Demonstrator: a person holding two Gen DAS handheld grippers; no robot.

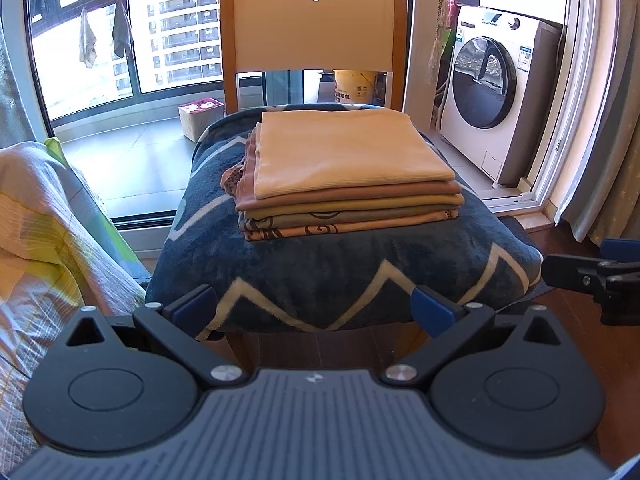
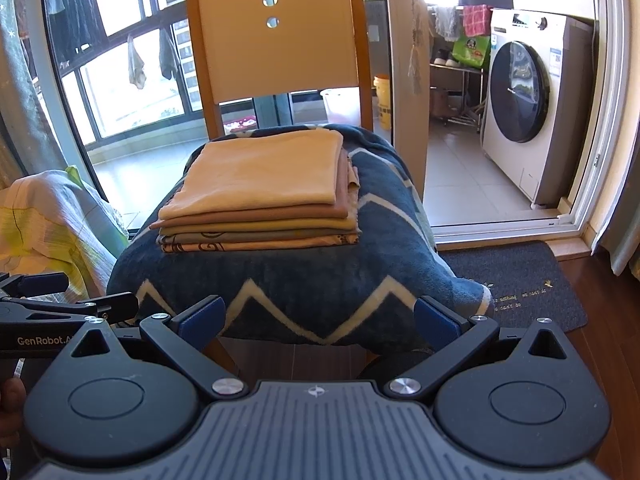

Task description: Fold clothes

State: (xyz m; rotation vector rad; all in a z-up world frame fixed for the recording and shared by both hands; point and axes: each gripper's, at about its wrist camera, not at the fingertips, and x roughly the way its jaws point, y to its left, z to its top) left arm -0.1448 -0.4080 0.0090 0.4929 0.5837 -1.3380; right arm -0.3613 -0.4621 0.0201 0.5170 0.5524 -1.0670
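While both tools hang spread and empty, the folded stack (image 1: 348, 176) sits on the chair (image 1: 314, 20).
Left tool (image 1: 316, 306) and right tool (image 2: 320, 314) hover just before the chair's blue blanket (image 1: 340, 272). The cloths look light, soft and floppy; I'd grip the stack's near folded edges, both corners together.

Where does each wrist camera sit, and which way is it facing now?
Left wrist: on the left claw, open, facing the chair and the folded clothes; the right claw shows at right.
Right wrist: on the right claw, open, facing the same stack from further right; the left claw shows at left.
Shared: chair, clothes, blanket, washing machine.
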